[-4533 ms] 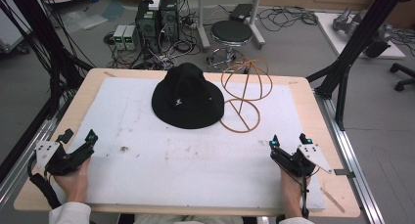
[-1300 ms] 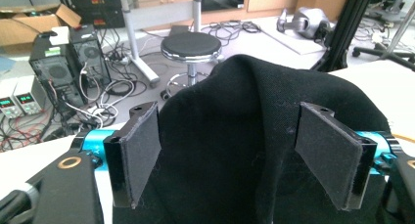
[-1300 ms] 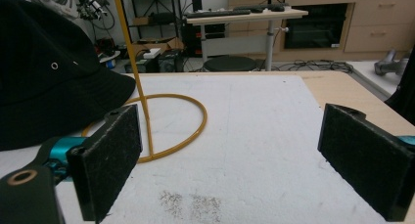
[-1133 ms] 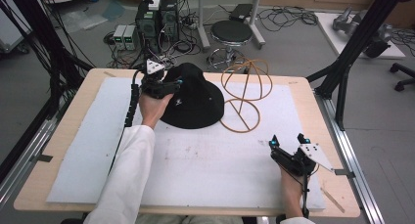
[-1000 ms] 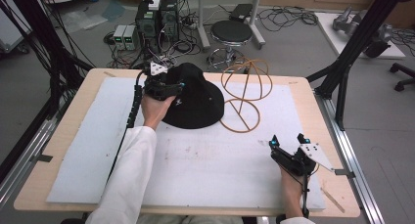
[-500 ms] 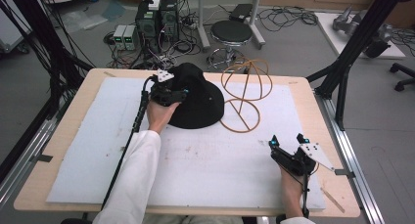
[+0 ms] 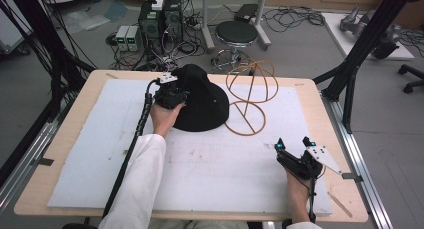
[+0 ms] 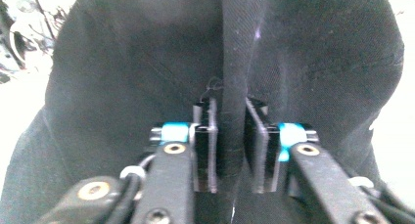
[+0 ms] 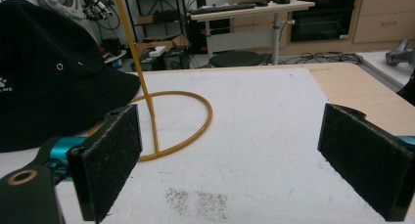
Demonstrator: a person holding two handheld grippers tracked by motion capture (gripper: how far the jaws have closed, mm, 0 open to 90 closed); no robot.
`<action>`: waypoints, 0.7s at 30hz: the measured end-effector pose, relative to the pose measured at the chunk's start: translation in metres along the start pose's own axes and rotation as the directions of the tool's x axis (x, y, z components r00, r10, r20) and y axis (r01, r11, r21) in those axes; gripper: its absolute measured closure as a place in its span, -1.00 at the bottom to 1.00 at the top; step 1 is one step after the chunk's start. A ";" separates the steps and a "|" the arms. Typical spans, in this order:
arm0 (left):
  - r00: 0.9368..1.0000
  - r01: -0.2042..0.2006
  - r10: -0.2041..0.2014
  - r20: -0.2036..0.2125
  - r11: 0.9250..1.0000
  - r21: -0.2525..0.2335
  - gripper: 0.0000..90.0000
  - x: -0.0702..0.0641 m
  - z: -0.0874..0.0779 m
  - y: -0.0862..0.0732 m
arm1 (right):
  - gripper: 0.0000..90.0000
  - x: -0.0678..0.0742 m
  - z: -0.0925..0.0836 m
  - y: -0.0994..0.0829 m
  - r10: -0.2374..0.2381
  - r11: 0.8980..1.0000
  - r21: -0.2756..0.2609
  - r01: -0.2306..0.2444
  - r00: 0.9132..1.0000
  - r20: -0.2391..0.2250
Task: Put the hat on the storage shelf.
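Hat: black, near tabletop's far edge, left of wire stand.
Right gripper: near-right corner, jaws wide apart, empty, apparently parked.
Left gripper: jaws closed on a fold of brim, seemingly to lift hat, perhaps toward stand.

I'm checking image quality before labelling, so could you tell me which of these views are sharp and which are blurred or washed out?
High view: evenly lit and fairly sharp, the black hat readable. Left gripper view: soft and blurred, the hat very close, the white surface at the edges blown out. Right gripper view: the wire stand and background are sharp, the right hand-held gripper slightly soft.
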State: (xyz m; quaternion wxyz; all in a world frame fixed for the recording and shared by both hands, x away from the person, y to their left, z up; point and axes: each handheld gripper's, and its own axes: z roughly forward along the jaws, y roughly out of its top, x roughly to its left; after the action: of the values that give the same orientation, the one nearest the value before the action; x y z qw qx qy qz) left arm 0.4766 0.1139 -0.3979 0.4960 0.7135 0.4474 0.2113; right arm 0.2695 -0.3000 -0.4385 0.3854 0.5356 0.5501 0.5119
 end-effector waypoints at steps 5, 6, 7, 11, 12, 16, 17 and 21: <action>1.000 0.008 -0.008 0.010 1.000 -0.005 0.89 0.001 0.000 0.000 | -0.81 0.000 0.000 0.000 0.000 1.000 0.001 0.000 1.000 -0.001; 1.000 0.017 -0.017 0.014 1.000 -0.005 0.89 0.002 0.000 -0.001 | -0.81 0.000 0.000 0.000 0.000 1.000 0.001 0.000 1.000 -0.002; 1.000 0.023 -0.023 0.018 1.000 -0.006 0.89 0.003 0.000 -0.001 | -0.81 0.000 0.000 0.000 0.001 1.000 -0.001 -0.001 1.000 -0.003; 1.000 0.018 -0.018 0.019 1.000 -0.007 0.90 0.003 0.000 -0.001 | -0.81 0.000 0.000 0.000 0.001 1.000 0.000 -0.001 1.000 -0.003; 1.000 0.017 -0.017 0.019 1.000 -0.008 0.90 0.003 0.000 -0.001 | -0.81 0.000 0.001 0.000 0.000 1.000 -0.001 0.000 1.000 -0.003; 0.999 0.036 -0.035 0.024 0.999 -0.025 0.90 0.003 -0.002 -0.003 | -0.81 0.000 0.001 0.000 -0.003 1.000 0.000 0.003 1.000 -0.002; 0.999 0.039 -0.039 0.024 0.999 -0.026 0.90 0.003 -0.003 -0.003 | -0.81 0.000 0.001 -0.001 -0.002 1.000 -0.001 0.002 1.000 -0.002; 0.999 0.026 -0.026 0.021 0.999 -0.030 0.90 0.003 -0.004 -0.002 | -0.81 0.000 0.001 0.000 0.005 1.000 0.002 -0.005 1.000 -0.001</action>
State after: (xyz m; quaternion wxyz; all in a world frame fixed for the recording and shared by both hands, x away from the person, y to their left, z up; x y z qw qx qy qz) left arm 0.4741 0.1185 -0.3984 0.5139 0.7022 0.4484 0.2043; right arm 0.2700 -0.2999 -0.4391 0.3832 0.5372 0.5493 0.5126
